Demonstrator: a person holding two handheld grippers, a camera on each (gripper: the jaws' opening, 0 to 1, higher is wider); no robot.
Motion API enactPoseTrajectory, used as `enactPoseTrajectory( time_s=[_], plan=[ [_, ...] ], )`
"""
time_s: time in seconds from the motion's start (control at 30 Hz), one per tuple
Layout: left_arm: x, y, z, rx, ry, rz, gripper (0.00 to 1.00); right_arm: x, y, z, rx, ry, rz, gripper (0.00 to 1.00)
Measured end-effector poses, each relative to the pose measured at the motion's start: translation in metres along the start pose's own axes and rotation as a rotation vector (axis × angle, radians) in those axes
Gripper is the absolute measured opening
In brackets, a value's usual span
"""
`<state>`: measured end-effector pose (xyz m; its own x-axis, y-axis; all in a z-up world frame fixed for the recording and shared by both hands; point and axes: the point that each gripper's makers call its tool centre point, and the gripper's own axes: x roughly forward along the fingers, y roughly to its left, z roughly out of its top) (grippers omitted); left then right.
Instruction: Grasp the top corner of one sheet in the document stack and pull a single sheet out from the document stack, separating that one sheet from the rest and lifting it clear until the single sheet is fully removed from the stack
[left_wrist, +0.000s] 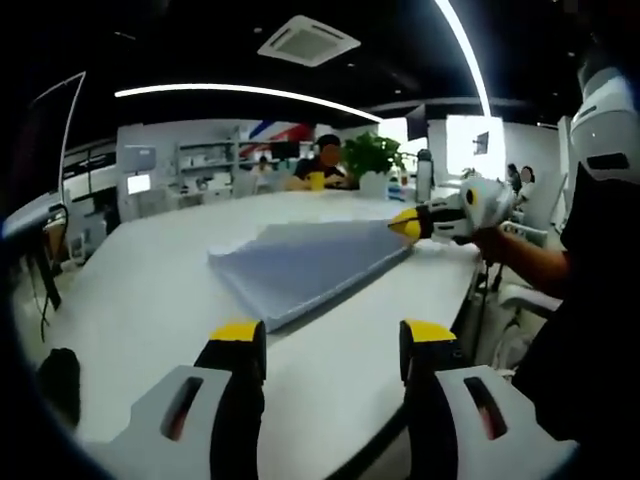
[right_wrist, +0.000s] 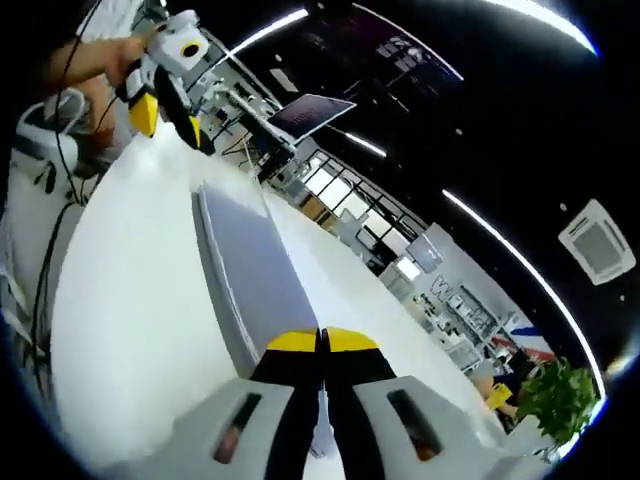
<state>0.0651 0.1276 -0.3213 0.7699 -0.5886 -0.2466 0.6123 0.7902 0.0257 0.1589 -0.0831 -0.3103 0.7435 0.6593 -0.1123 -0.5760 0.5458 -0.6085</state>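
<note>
The document stack (left_wrist: 300, 268) is lying flat on the long white table (left_wrist: 150, 290), near the table's right edge, with its top sheet (left_wrist: 330, 238) rising at the far right corner. The right gripper (left_wrist: 408, 226) is reaching in from the right with its yellow-tipped jaws pressed together on that raised corner of the sheet; the pinch itself is small at this range, but in the right gripper view the jaws are meeting with no gap at the stack's near corner. The left gripper (left_wrist: 332, 345) is hovering near the stack's near end with its jaws spread wide apart and nothing between them. At the far end of the table, a seated person (left_wrist: 322, 165) is sitting beside a green potted plant (left_wrist: 372, 155).
</note>
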Motion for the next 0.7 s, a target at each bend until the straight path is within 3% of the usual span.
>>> enactPoseTrajectory(
  time_s=[0.37, 0.53, 0.63, 0.7],
  plan=[
    [-0.002, 0.003, -0.003, -0.018, -0.008, 0.007, 0.53, -0.012, -0.006, 0.029, 0.361, -0.065, 0.088, 0.02],
    [-0.003, 0.005, -0.003, -0.016, -0.006, 0.007, 0.54, -0.021, -0.017, 0.044, 0.586, -0.138, 0.156, 0.02],
    [-0.004, 0.009, -0.003, -0.016, -0.009, 0.015, 0.53, -0.026, -0.027, 0.051, 0.685, -0.203, 0.181, 0.02],
    [-0.004, 0.011, -0.002, -0.017, -0.014, 0.020, 0.52, -0.032, -0.031, 0.058, 0.706, -0.254, 0.207, 0.02]
  ],
)
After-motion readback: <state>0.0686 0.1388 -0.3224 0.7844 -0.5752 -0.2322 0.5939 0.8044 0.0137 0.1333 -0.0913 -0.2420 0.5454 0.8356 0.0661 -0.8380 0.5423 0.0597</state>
